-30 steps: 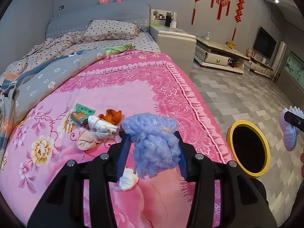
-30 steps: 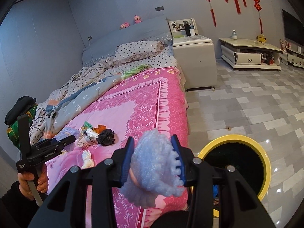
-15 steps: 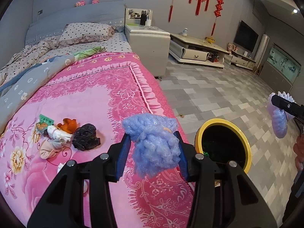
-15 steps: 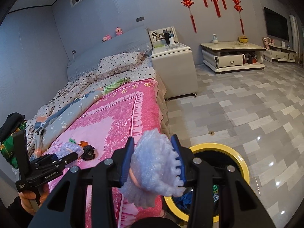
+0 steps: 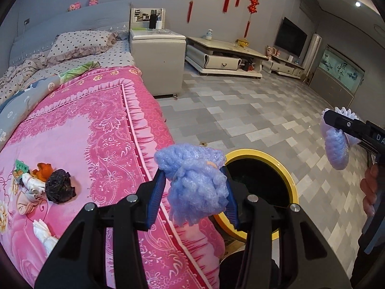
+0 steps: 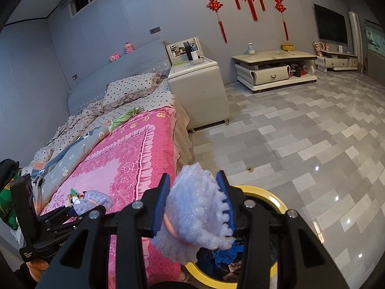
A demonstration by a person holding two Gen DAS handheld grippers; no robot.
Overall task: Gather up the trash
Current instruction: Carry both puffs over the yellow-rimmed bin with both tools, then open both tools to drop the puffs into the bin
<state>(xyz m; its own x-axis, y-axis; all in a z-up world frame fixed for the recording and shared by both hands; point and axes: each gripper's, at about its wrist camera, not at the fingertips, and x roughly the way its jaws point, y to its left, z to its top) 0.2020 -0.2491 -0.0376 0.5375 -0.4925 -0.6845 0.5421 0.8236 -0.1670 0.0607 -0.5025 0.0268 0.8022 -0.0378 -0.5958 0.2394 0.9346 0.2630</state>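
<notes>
My left gripper [image 5: 195,187] is shut on a crumpled lilac foam net [image 5: 192,183], held over the bed's edge just left of the yellow-rimmed bin [image 5: 292,187]. My right gripper [image 6: 193,200] is shut on a second lilac foam net [image 6: 195,212], which hangs over the bin [image 6: 276,200] on the floor. Each gripper shows in the other's view: the right one [image 5: 336,130] at far right, the left one [image 6: 91,202] at lower left. More trash lies on the pink bedspread [image 5: 84,132]: a black wad [image 5: 59,189], orange peel [image 5: 43,169], white tissue [image 5: 44,234].
A white bedside cabinet [image 5: 156,60] stands past the bed, and a low TV console [image 5: 223,57] lines the far wall. Grey tiled floor [image 5: 252,110] stretches right of the bed. The bin holds blue scraps [image 6: 226,255]. A hand [image 5: 370,187] grips the right tool.
Both grippers swung rightward, off the bed's middle toward the bin, each still clamped on its foam net. The trash pile slid to the left of the left wrist view.
</notes>
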